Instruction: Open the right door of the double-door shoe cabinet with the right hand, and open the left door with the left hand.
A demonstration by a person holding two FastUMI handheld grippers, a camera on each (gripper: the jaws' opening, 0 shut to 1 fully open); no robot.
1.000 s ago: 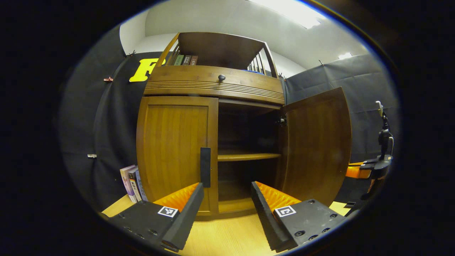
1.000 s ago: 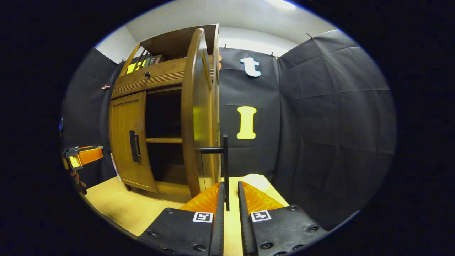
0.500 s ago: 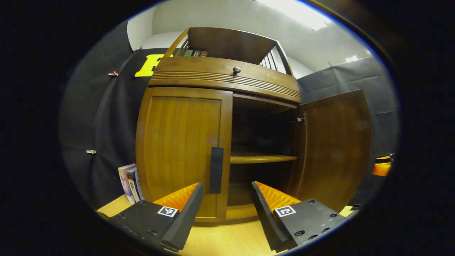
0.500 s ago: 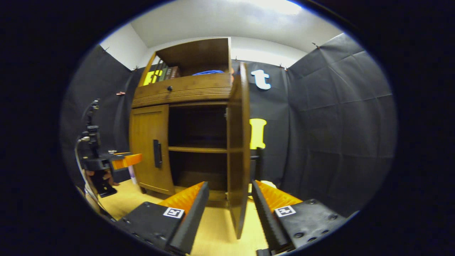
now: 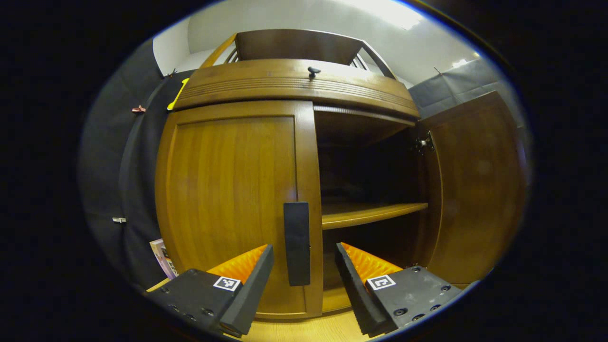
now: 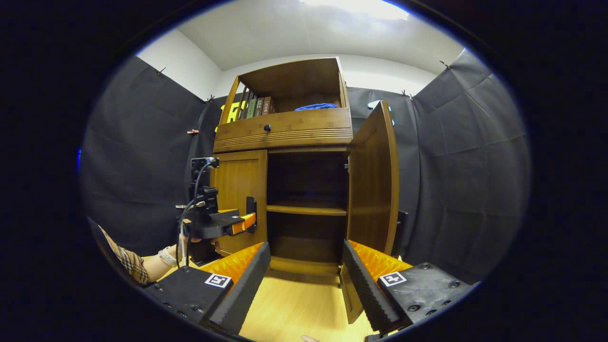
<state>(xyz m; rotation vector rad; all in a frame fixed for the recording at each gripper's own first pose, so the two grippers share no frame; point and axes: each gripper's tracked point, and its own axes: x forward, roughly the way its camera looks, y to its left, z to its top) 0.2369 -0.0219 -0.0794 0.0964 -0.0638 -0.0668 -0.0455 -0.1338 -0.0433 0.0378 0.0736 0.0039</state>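
Your left gripper is spread wide with nothing between its fingers yet. The left door's handle stands straight ahead in the gap, its long axis upright, apparently near but untouched by either finger. The left door behind it is shut, so your left hand is the one in place for the pull. Your right gripper also gapes wide and holds nothing; the right door is just ahead and to its right, already swung open. From there, the left gripper sits at the handle. How deep the handle stands between your left fingers is hard to judge, and the cabinet base is cut off.
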